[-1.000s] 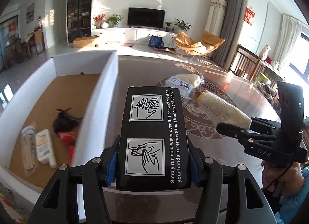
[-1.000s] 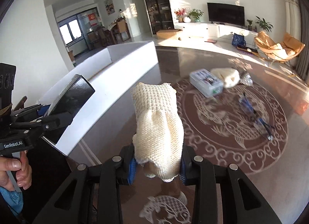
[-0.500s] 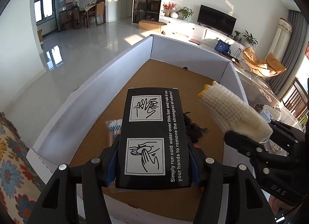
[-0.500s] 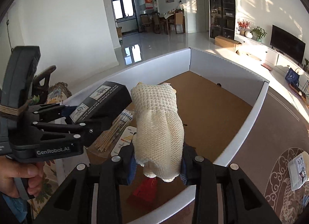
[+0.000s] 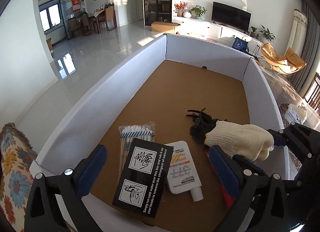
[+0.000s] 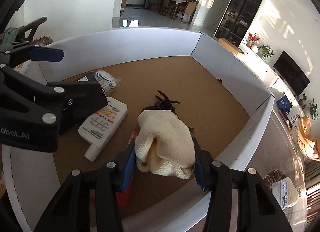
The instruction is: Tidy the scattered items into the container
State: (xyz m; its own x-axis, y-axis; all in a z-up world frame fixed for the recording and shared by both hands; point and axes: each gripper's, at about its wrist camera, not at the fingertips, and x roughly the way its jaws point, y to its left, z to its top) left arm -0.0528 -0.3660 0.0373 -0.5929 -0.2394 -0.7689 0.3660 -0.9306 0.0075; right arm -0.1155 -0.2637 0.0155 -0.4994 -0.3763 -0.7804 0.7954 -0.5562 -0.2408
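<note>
Cream knit glove (image 6: 166,144) sits between the right tool's (image 6: 163,164) opening jaws above the container (image 5: 112,92); it could snag on a pad and be dragged back out. Wide open, the left tool (image 5: 158,164) has released the black box (image 5: 143,180), now lying at 6 o'clock on the floor of the container.

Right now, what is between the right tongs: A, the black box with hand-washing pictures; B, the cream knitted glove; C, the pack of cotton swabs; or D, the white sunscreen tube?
B: the cream knitted glove sits between the opening right tongs, above the white-walled box.
</note>
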